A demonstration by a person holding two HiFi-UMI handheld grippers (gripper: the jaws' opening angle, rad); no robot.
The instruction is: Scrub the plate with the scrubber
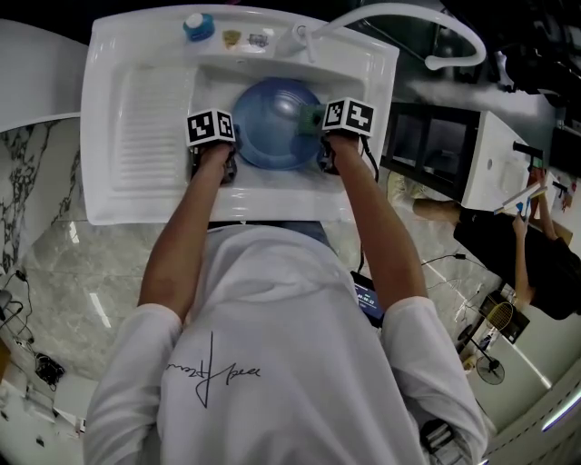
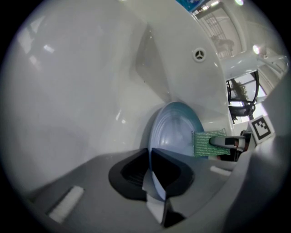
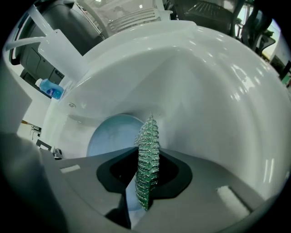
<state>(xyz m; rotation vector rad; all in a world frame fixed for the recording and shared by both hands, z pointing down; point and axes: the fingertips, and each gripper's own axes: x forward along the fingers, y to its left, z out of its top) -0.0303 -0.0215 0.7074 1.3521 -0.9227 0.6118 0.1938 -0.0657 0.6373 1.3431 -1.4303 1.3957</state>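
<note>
Both of my arms reach straight forward over the white sink, forearms bare and roughly parallel, with the hands set at the basin's near edge. The left gripper sits at the left side of the basin and the right gripper at the right, their marker cubes facing up at me in the head view.

In the left gripper view the jaws are clenched on the rim of the blue plate, which runs edge-on between them. The plate is inside the basin, held between the two grippers. It is round, pale blue and glossy, with faint concentric rings on its face. I cannot tell whether its far edge rests on the basin floor.

The right gripper is clamped on the green scrubber, a coarse mesh pad that stands edge-on between its jaws. From the left gripper view the pad lies against the plate's right edge.

A bottle with a blue cap stands on the sink's back ledge.
</note>
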